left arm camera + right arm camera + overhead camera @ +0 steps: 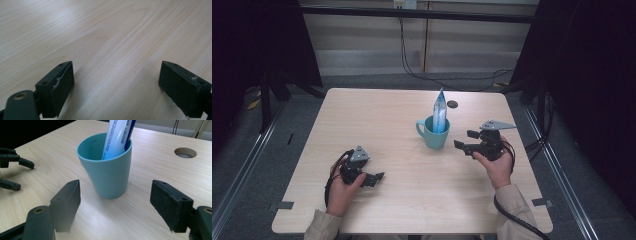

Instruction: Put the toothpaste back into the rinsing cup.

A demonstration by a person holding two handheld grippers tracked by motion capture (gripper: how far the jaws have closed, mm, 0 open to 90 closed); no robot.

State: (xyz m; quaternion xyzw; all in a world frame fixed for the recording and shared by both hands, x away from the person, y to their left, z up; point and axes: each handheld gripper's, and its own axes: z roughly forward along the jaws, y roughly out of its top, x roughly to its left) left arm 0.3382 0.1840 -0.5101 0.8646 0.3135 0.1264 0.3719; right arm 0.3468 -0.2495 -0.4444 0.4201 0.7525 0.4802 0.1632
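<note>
Just beside cup [107,173], right hand-held gripper [115,205]

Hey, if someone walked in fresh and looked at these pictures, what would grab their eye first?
First the teal mug right of the table's middle, with a blue-and-white tube standing upright in it. Next the right tool, jaws open, just right of the mug and pointing at it. The left tool sits open over bare wood near the front left.
</note>
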